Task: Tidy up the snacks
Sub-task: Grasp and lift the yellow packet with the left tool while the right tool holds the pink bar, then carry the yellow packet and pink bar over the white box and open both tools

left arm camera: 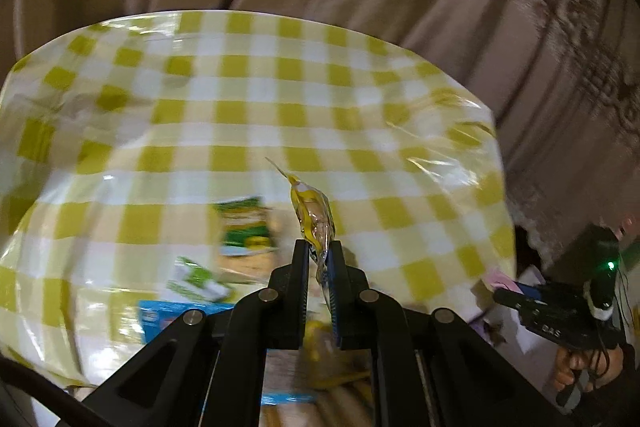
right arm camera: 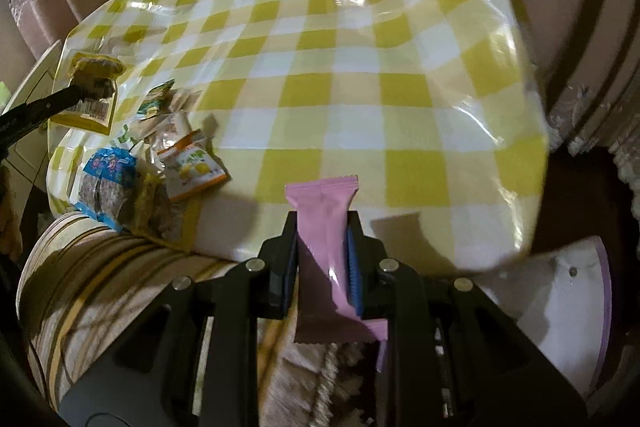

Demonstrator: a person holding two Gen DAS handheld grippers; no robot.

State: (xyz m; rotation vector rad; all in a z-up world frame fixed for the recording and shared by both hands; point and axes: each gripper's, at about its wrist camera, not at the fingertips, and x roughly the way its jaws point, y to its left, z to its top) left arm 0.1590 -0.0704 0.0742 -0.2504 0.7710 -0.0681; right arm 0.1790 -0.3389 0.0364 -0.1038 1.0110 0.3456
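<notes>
Right wrist view: the right gripper [right arm camera: 322, 227] is clamped on a pink snack bar [right arm camera: 324, 203], its long axis running along the fingers toward 12 o'clock over the bare checked tablecloth [right arm camera: 360, 75]. The snack pile [right arm camera: 160, 163] lies at 10 o'clock. The left gripper [left arm camera: 318, 251], nearer that pile, pinches a yellow-and-clear wrapped snack [left arm camera: 312, 215] edge-on.

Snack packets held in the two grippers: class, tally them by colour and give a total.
Pink packet: 1, clamped in the right gripper
Yellow packet: 1, clamped in the left gripper
Total: 2
</notes>
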